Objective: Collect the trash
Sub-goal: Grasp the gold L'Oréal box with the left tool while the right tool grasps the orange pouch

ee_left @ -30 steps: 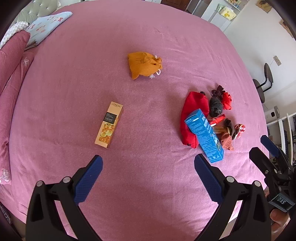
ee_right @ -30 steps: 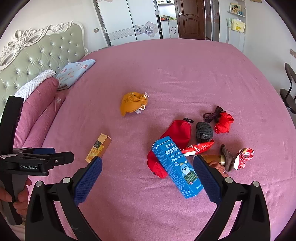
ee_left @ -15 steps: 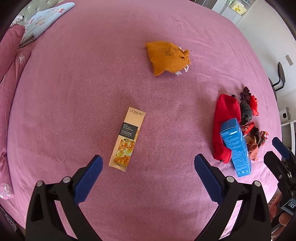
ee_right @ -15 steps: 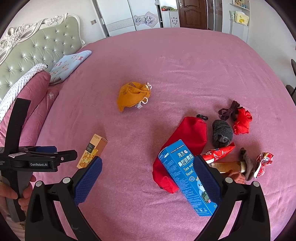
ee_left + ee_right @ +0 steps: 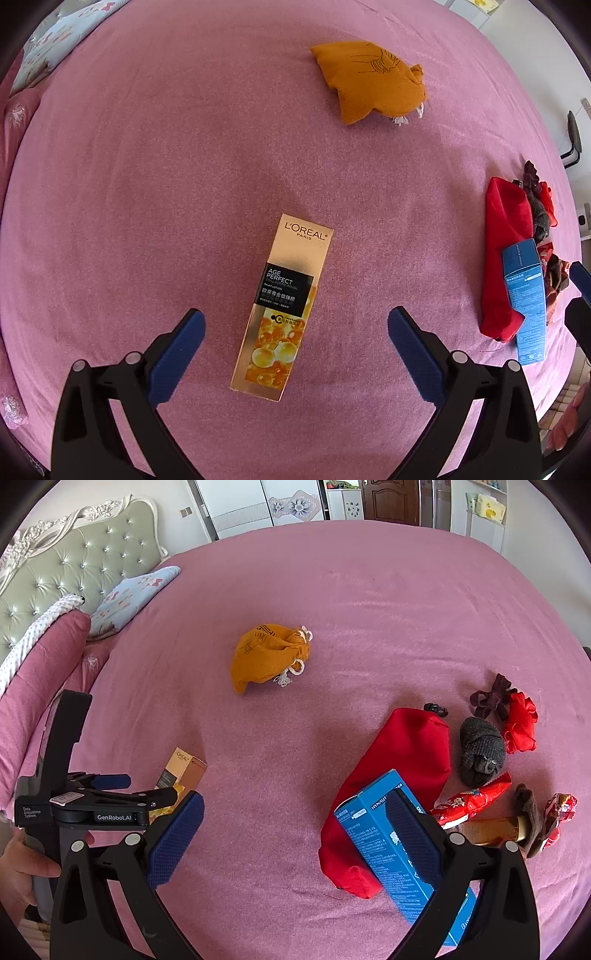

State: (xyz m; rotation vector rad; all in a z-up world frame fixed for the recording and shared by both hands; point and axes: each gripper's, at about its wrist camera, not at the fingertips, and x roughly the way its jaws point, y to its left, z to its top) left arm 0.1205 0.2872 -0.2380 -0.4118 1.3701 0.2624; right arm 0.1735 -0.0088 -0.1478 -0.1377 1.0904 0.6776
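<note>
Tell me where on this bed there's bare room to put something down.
The widest bare stretch of bedspread lies beyond the orange drawstring pouch, toward the wardrobes. A second patch lies between the gold L'Oreal box and the red pouch. It is crowded on the right, where the blue box, snack wrappers, grey sock and red scrunchie cluster.

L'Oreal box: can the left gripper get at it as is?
Probably yes. The left gripper is open with the L'Oreal box lying flat on the bedspread between its fingers, roughly along their line. Nothing lies on or against the box.
</note>
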